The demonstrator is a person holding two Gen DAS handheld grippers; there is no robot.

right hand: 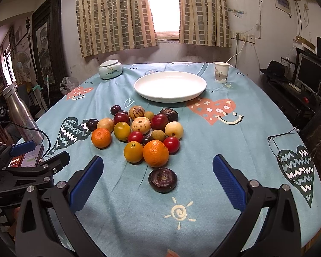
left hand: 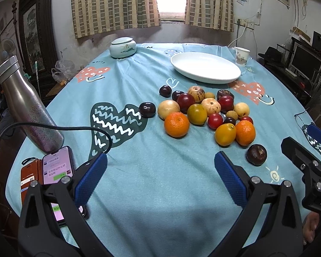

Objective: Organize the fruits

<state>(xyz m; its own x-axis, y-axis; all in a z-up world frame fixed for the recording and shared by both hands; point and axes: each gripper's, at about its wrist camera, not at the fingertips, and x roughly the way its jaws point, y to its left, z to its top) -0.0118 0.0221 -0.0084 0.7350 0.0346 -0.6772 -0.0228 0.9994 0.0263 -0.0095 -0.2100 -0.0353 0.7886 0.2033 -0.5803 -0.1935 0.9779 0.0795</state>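
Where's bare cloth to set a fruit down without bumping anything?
The white plate is empty. Bare cloth lies between the lidded jar and the fruit pile, and nearside around the dark fruit. Crowded: left edge, by the bottle and phone.

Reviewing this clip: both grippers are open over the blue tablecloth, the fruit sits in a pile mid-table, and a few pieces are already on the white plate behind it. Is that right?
Not quite. The white plate is empty; the right wrist view shows its whole bare surface. The rest holds: the left gripper and right gripper are open, and the fruit pile sits mid-table on the tablecloth.
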